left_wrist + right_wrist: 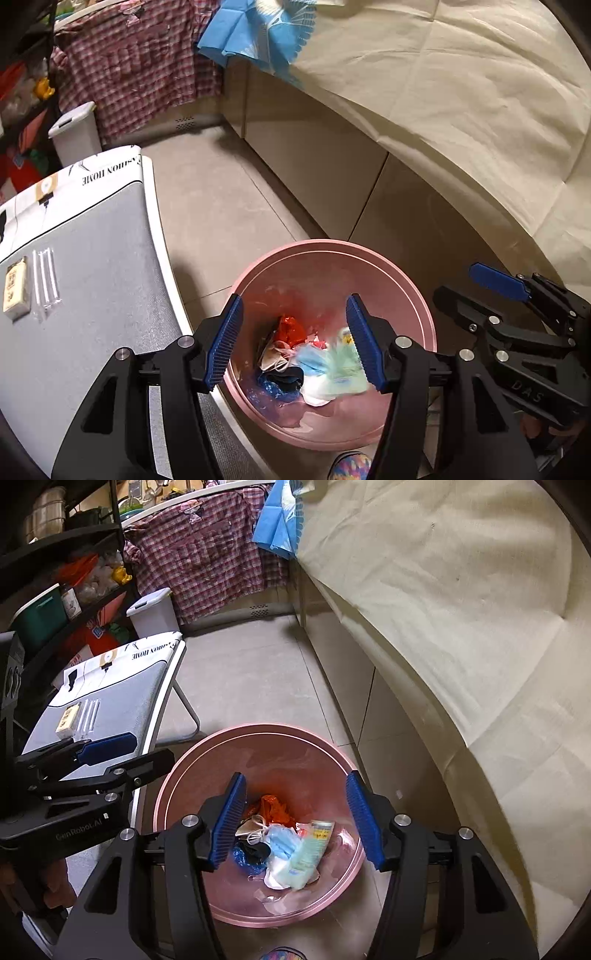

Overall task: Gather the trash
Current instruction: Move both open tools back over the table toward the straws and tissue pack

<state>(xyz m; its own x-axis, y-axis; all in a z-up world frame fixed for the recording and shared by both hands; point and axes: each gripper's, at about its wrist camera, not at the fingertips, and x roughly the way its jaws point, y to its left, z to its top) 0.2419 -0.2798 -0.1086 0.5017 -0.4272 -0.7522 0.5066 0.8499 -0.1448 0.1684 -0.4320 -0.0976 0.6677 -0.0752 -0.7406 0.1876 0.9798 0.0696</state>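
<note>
Here both tools hang over the pink bin [413, 295], which stands on the floor tiles [207, 206] between the bed [461, 92] and a low grey worktop [92, 295], handy for whatever is gathered from either side. The left hand-held gripper [295, 343] has its blue pads spread apart with nothing between them, and the right hand-held gripper [295, 823] stands just as wide and empty. Both point steeply down into the bin's mouth, which suits a drop rather than a pick. Below them the trash lies at the bottom of the bin: a pale green packet [310, 853], blurred as if falling or just landing, beside a blue face mask [282, 843], an orange wrapper [273, 806] and some dark blue plastic [245, 860]. The packet's blur suggests, as a judgement, that it is dropping into the bin at this moment. A small card [14, 288] and clear straws [46, 282] rest on the worktop, possibly next for collection.
</note>
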